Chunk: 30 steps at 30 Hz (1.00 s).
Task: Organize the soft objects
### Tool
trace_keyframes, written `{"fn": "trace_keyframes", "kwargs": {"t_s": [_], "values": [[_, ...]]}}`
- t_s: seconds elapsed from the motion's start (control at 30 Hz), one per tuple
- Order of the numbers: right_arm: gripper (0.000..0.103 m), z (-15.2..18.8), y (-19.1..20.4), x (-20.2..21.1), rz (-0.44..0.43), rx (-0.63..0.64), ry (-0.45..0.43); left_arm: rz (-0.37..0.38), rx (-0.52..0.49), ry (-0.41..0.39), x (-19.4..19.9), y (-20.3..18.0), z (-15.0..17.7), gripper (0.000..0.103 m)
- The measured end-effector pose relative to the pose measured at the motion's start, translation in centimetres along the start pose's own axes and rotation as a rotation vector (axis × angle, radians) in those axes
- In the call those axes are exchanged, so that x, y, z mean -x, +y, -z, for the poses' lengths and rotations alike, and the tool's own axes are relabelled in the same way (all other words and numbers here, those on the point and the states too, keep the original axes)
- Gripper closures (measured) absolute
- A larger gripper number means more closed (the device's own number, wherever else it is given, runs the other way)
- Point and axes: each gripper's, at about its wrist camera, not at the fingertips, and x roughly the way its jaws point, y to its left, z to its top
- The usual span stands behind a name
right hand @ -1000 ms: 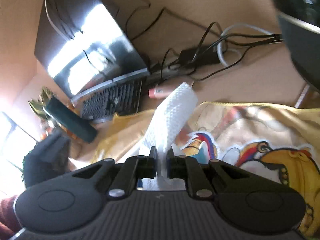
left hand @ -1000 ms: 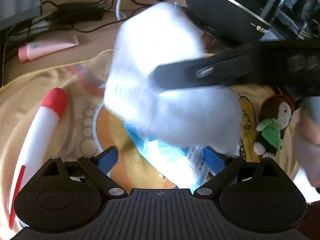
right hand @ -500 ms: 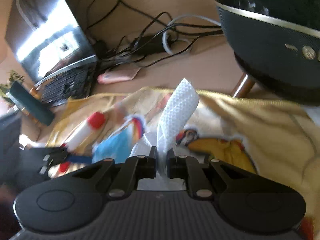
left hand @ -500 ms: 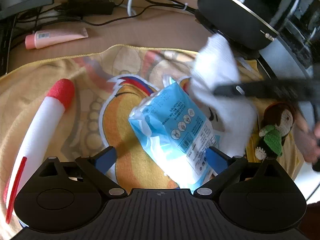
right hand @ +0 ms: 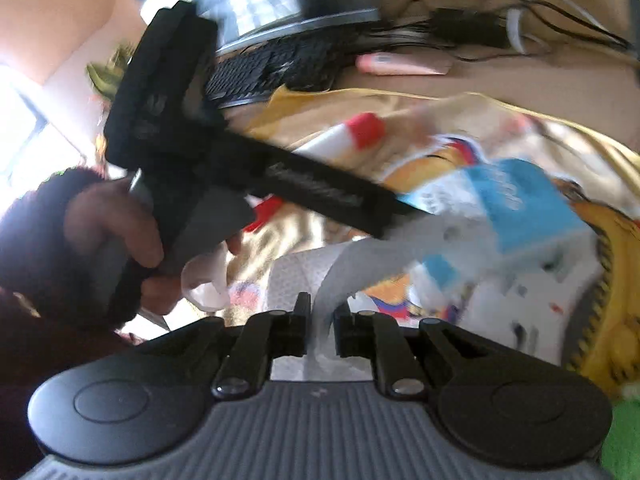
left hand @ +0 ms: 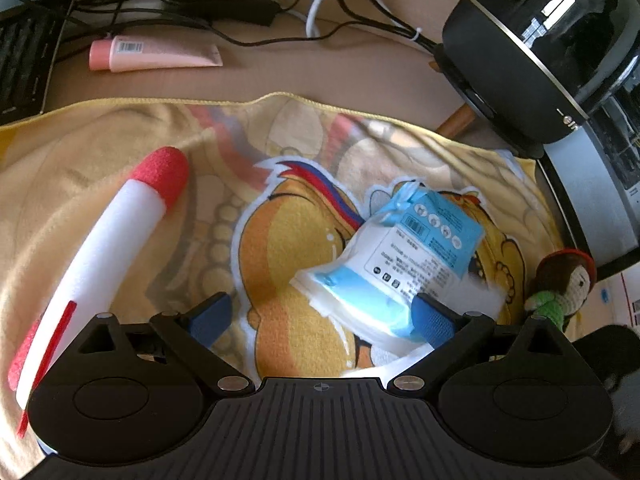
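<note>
Our left gripper point(left hand: 320, 316) hangs spread wide over the yellow cartoon towel point(left hand: 120, 152), grasping nothing. Its right blue pad point(left hand: 430, 318) touches the near edge of the blue-and-white wipes pack point(left hand: 404, 256), which lies on the towel right of centre; the left pad sits over bare towel. A white foam rocket point(left hand: 116, 248) with a red tip lies along the towel's left side, well apart from the pack. A crocheted doll point(left hand: 564, 284) rests at the towel's right edge, near a black round appliance point(left hand: 544, 44). Beyond the towel we see a pink tube point(left hand: 156, 54) on the desk, with cables point(left hand: 248, 12) behind it.

Our right gripper point(right hand: 320, 322) is clenched on a white tissue point(right hand: 344, 272), pinched between narrow jaws; the sheet curves up toward the pack point(right hand: 516, 204), but blur hides whether they touch. From that side we see the left hand point(right hand: 108, 232) in a dark sleeve gripping its tool's handle, with a keyboard point(right hand: 276, 68) behind.
</note>
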Motion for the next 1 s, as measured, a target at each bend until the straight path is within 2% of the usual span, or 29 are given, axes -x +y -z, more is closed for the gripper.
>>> {"fn": "trace_keyframes", "kwargs": {"t_s": [0.13,0.33,0.4,0.5,0.6,0.67,0.73,0.83,0.87,0.93,1.0], "values": [[0.091,0.5,-2.7,1.0,0.102,-0.069,0.004,-0.027,-0.016,0.003,0.1,0.3,-0.1,0.004],[0.088,0.7,-7.6,6.4,0.218,-0.193,-0.099,-0.111,-0.072,0.006,0.5,0.0,-0.2,0.004],[0.088,0.1,-8.4,7.9,0.224,-0.224,-0.166,-0.110,-0.116,-0.023,1.3,-0.7,-0.1,0.004],[0.088,-1.1,-9.5,9.7,0.227,-0.270,-0.269,-0.078,-0.239,-0.056,2.2,-3.1,-0.1,0.004],[0.088,-2.7,-10.5,9.6,0.186,-0.312,-0.347,-0.025,-0.338,-0.059,1.6,-5.8,-0.3,0.004],[0.088,-4.0,-11.3,8.2,0.164,-0.325,-0.351,-0.016,-0.422,-0.052,0.4,-7.6,-0.5,0.004],[0.088,-4.6,-12.1,6.9,0.163,-0.351,-0.320,-0.055,-0.494,-0.041,-1.1,-8.7,-0.7,0.004],[0.086,-4.3,-12.7,6.5,0.160,-0.365,-0.290,-0.110,-0.518,-0.012,-2.3,-8.7,-1.1,0.004],[0.082,-4.0,-12.6,7.0,0.156,-0.350,-0.292,-0.112,-0.511,-0.008,-2.3,-8.2,-1.2,0.004],[0.048,-3.6,-11.5,8.8,0.221,-0.248,-0.281,-0.137,-0.488,-0.004,-2.2,-7.3,-1.5,0.004],[0.035,-2.8,-9.6,9.6,0.288,-0.116,-0.238,-0.155,-0.452,0.003,-2.1,-6.1,-1.9,0.004]]}}
